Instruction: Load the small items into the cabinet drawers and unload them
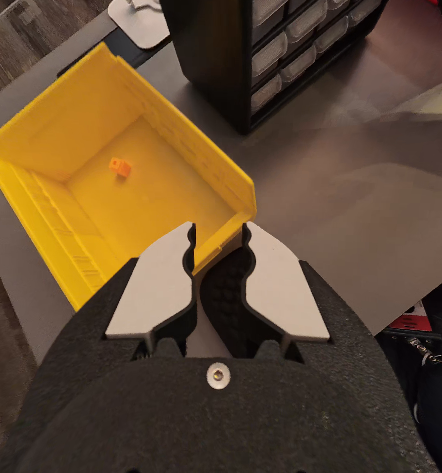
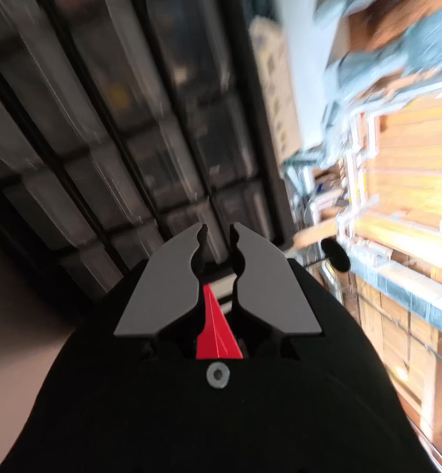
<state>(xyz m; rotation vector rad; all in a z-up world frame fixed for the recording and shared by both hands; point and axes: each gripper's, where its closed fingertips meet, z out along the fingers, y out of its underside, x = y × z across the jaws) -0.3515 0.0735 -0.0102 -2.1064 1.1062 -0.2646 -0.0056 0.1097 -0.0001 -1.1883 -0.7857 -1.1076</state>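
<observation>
One orange block [image 1: 120, 167] lies ahead-left of my left gripper [image 1: 218, 227], jaws narrowly parted, empty; right gripper [image 2: 218, 227] likewise, so blurred it may clip the cabinet [image 2: 138, 128].

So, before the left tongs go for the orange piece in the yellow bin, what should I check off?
1. Left tongs open, nothing held: ok.
2. Orange piece lying alone on the yellow bin floor: ok.
3. Tongs over the bin's low front edge, piece farther in: ok.
4. Drawer cabinet drawers shut on the visible side: ok.
5. Right tongs open, clear of the bin: ok.
6. Which drawer they face: cannot tell, blurred.
</observation>
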